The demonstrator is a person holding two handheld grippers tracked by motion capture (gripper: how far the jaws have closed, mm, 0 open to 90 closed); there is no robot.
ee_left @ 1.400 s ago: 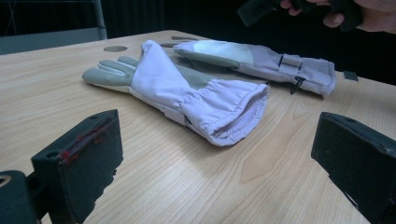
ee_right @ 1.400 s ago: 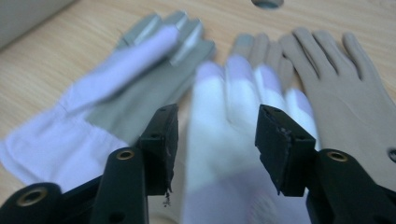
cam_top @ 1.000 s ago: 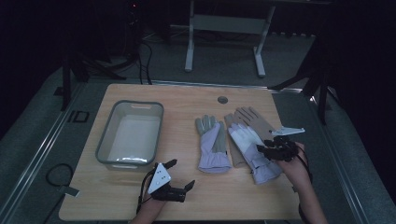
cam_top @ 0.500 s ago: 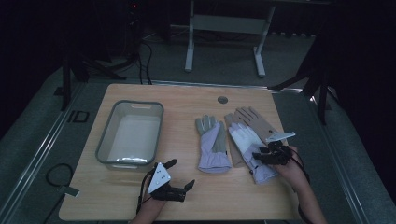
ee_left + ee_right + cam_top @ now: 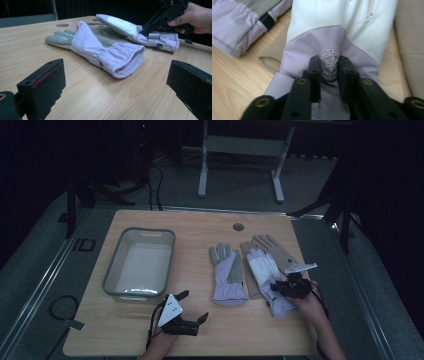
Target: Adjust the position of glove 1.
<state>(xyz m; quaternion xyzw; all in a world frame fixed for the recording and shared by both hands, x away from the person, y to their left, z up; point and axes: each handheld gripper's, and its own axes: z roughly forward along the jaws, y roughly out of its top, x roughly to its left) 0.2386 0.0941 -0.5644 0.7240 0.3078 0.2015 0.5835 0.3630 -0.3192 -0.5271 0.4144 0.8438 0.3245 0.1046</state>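
Note:
Two lilac gloves lie side by side on the wooden table. The left lilac glove (image 5: 227, 275) (image 5: 100, 45) lies flat with its cuff toward me. The right lilac-and-white glove (image 5: 262, 267) (image 5: 342, 22) rests on a tan glove (image 5: 275, 247). My right gripper (image 5: 286, 287) (image 5: 329, 67) has just been closing, and its jaws now pinch a fold of this glove's lilac fabric at a round snowflake patch. My left gripper (image 5: 195, 306) (image 5: 116, 67) rests open near the table's front edge, aimed at the left glove's cuff with nothing between its jaws.
A clear plastic bin (image 5: 147, 230) with a grey rim stands on the table's left half. A round cable hole (image 5: 238, 227) sits near the far edge. Beyond the table a metal frame stands on dark floor.
My right gripper has sunk onto the right lilac glove near its cuff, and its jaws have closed on the fabric. The left gripper has not moved.

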